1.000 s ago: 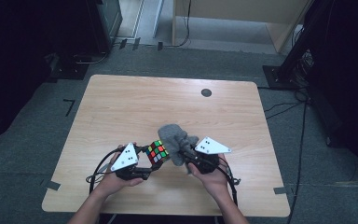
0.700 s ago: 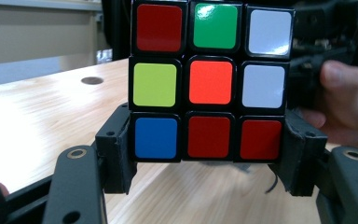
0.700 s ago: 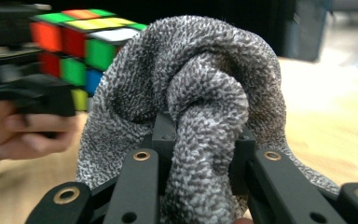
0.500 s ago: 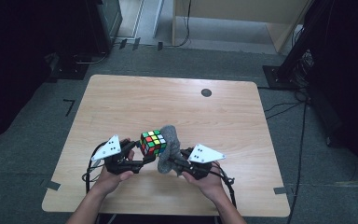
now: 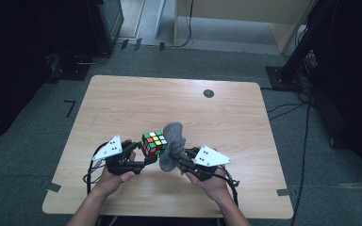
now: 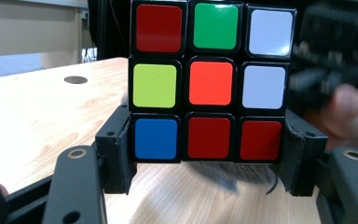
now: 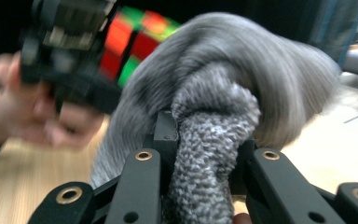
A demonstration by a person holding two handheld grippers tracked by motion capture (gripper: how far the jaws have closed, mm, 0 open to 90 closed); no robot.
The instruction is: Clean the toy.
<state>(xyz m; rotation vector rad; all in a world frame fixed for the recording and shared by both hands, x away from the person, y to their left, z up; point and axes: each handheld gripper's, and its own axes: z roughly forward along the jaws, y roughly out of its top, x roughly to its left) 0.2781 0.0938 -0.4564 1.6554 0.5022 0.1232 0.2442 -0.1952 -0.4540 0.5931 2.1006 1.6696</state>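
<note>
Showing scrambled cube (image 6: 208,81) | red, green, white, orange, yellow, blue stickers

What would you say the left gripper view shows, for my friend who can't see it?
A colourful puzzle cube is clamped low down between the left gripper's two black jaws, above a wooden table. A blurred hand is at the right.
</note>
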